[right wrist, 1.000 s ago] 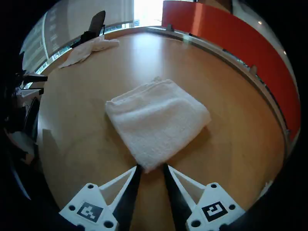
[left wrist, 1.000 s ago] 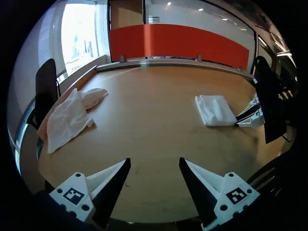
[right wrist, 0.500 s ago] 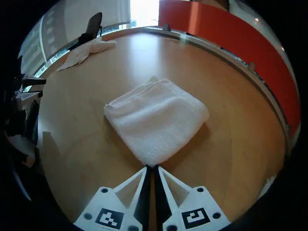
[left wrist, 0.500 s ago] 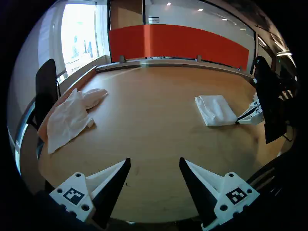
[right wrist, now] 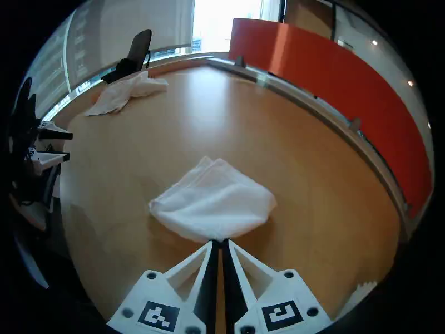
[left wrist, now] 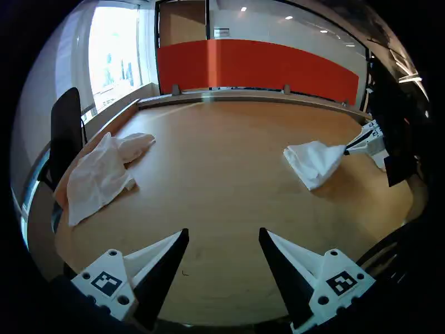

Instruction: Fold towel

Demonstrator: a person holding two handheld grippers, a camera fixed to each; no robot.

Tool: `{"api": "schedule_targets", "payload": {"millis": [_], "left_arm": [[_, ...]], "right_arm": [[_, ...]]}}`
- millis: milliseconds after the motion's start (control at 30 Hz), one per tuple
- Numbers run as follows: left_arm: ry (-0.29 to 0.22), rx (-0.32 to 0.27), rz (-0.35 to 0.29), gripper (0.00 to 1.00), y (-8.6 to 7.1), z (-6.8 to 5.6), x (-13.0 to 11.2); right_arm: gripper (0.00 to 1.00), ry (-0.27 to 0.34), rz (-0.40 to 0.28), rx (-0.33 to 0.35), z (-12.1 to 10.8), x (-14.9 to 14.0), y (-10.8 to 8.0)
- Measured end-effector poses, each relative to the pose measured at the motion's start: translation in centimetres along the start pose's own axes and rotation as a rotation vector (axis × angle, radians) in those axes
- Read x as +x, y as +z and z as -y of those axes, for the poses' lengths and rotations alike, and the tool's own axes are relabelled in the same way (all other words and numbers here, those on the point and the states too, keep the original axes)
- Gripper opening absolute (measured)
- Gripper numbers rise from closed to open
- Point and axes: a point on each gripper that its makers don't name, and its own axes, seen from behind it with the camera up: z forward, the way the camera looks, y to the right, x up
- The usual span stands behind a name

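- Lying loose near the left edge of the bench (left wrist: 222, 139), the crumpled towel (left wrist: 97, 170) sat well apart from both tools, apparently waiting its turn. It had not shifted from a second before.
- The left hand-held gripper (left wrist: 222, 232) hovered over bare wood with its fingers spread wide and nothing between them. It was likely kept back because the other tool had the work, and its pose matched the earlier frames.
- The folded towel (left wrist: 311, 161) was right of centre, one corner lifted and the rest drooping toward the wood. Whether its low edge touched the bench could not be told. A second earlier it lay flat as a neat rectangle.
- The right hand-held gripper (right wrist: 222, 241) had its fingers closed tight on that raised corner, probably to carry or drag the finished bundle aside. One second before, the fingers stood apart astride the corner, and half a second before they had closed on it. By this moment the tool had risen, and the cloth hung from it as a sagging diamond.
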Motion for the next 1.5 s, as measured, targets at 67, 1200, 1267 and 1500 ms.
{"api": "schedule_targets", "payload": {"millis": [67,1200,1267,1500], "left_arm": [[0.001,-0.002,-0.008,0.94,0.0,0.0,0.4],[0.089,-0.128,-0.029,0.93,3.6,-5.8,4.9],[0.093,-0.136,-0.025,0.93,4.0,-6.3,5.1],[0.113,-0.153,-0.019,0.93,4.9,-7.9,5.7]], "right_arm": [[0.05,-0.016,-0.017,-0.009,-0.7,1.7,-0.7],[0.05,0.076,-0.058,-0.181,-13.7,0.4,-14.6],[0.05,0.089,-0.050,-0.193,-15.0,-0.4,-15.4],[0.04,0.111,-0.006,-0.234,-19.3,-3.5,-17.5]]}}
